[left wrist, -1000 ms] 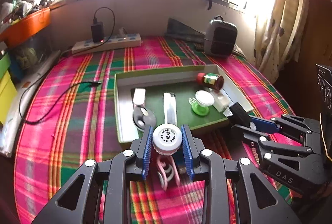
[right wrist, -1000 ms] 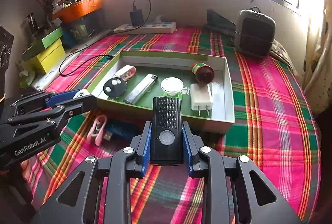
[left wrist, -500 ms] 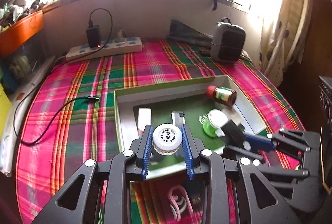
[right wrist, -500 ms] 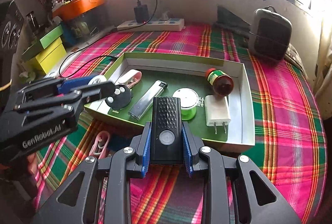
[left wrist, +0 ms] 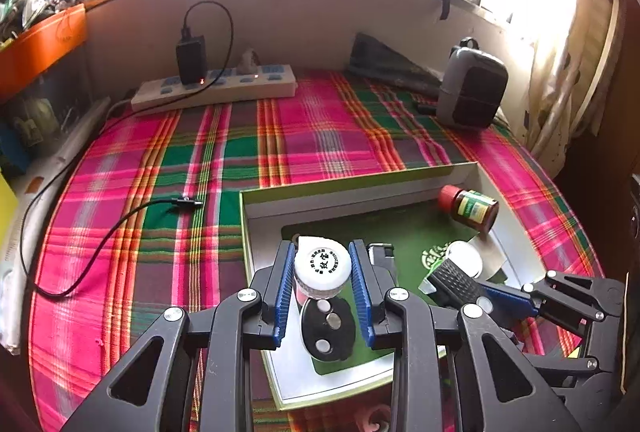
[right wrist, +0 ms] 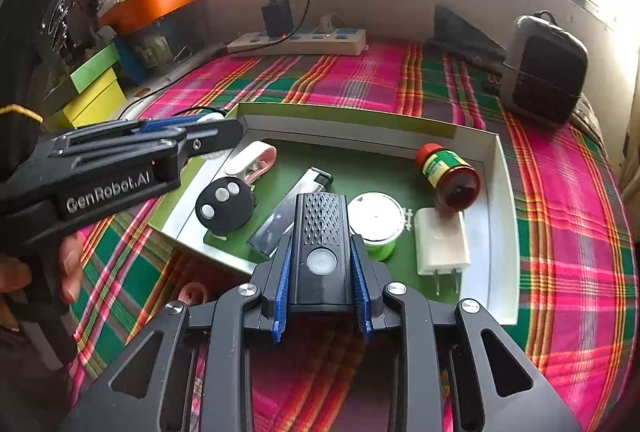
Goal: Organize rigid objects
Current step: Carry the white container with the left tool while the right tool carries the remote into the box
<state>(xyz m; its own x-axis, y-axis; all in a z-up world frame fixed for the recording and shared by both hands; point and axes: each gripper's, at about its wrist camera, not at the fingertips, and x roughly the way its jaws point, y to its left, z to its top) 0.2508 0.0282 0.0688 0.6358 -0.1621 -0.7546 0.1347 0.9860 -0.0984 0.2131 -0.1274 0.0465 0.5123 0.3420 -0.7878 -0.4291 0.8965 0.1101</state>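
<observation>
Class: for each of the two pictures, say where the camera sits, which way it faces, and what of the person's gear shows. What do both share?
Left wrist: behind the left gripper, facing the window over the tray; it holds a jar; the right gripper shows.
Right wrist: behind the right gripper, facing likewise; it holds a black device; the left gripper and hand show.
Shared: tray, key fob, bottle.

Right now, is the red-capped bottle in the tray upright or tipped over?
Tipped over. The red-capped bottle lies on its side on the tray floor, base toward the right wrist camera, cap toward the far wall.
</observation>
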